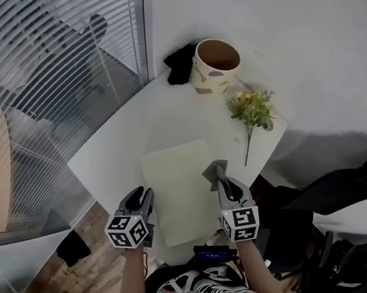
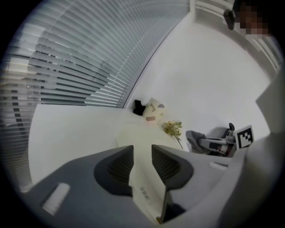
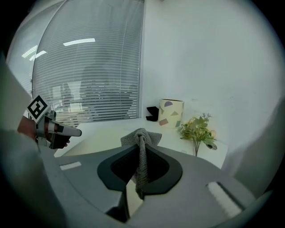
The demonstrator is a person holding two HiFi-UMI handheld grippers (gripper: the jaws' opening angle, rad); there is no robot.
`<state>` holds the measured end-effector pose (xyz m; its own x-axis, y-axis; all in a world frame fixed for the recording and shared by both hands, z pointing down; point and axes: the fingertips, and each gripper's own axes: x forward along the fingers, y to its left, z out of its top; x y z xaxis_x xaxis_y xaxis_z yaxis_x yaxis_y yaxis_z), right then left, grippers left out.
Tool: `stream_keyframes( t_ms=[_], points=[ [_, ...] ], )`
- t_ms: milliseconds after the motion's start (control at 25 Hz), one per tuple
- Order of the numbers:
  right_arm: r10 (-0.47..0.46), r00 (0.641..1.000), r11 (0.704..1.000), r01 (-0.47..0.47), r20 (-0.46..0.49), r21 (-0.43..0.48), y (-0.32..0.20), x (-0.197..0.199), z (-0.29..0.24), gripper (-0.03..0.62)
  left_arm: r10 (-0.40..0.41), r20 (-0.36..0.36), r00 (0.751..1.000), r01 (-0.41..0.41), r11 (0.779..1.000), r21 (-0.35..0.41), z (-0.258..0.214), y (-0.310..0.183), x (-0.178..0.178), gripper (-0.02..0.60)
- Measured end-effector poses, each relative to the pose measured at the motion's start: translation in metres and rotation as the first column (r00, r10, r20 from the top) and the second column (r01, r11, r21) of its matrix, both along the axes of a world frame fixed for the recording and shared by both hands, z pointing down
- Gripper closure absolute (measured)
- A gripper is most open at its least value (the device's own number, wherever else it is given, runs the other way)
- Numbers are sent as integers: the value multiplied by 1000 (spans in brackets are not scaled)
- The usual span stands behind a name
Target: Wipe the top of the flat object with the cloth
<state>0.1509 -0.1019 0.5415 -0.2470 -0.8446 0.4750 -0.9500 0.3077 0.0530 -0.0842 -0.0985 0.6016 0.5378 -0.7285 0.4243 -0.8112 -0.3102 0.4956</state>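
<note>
Cloth was pinched in the right tool, jaws closed on a grey fold that stood up past the tips and hung down behind them. And the sheet? Pale yellow, flat, down at the near edge of the white bench, its long side running away from the person. From the head view, the right tool was over the right edge of that sheet with the cloth bunched there; whether it was actually touching, I couldn't tell. Across on the left edge was the left tool. Its own view had the jaws a little apart with nothing clamped, and the sheet showed through the gap. In the far corner of the bench stood a cup with coloured patches, a black thing just beside it. Flowers lay near the right corner, stem pointing toward the sheet.
</note>
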Motion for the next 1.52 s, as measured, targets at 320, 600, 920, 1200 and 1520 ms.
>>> stream_keyframes(
  t_ms=[320,600,920,1200,1520],
  points=[
    [-44,999,999,44,-18,-24,-20,2,13,574,-26,-33,999,24,998,-52,18,-6,0,439],
    [-72,997,997,70,-31,-42,-44,-1,24,574,-48,-169,984,34,996,-84,20,-12,5,439],
    [-112,993,992,109,-43,-61,-66,-9,36,574,-62,-189,980,43,993,-106,27,-13,5,439],
    [-173,983,983,168,-66,-79,-87,-25,43,574,-70,-155,985,54,993,-107,27,-15,6,436],
    [-204,975,975,195,-89,-102,-107,-31,49,574,-81,-158,984,67,993,-94,28,-16,5,434]
  ],
)
